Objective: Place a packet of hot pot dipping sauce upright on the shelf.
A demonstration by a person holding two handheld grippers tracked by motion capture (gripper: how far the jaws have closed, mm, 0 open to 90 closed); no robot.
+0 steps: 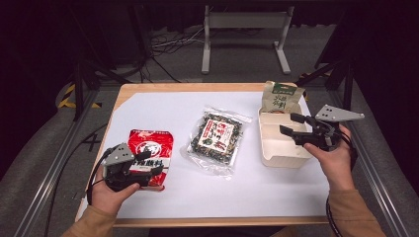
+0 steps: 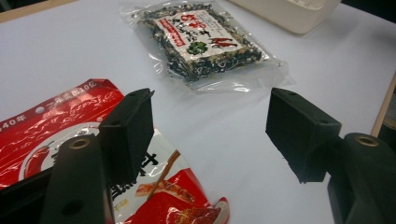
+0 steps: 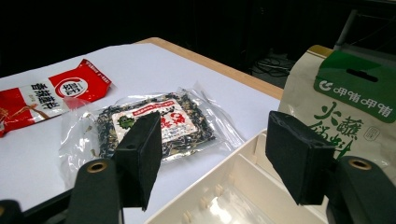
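Nearest, at seven o'clock, my left gripper [image 1: 144, 167] hangs released over the red packet [image 1: 150, 148]. Centre: the seaweed bag [image 1: 216, 137], untouched. At three o'clock my right gripper [image 1: 292, 124] gapes, holding nothing, over the tray [image 1: 281, 154], green bag [image 1: 281, 97] behind. Packing looks barely begun.

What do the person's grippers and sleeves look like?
Both the left gripper and right gripper are black, with two blocky, flat-faced jaws and a grey three-cornered plate on top. A black cable trails from each. The sleeves are tan.
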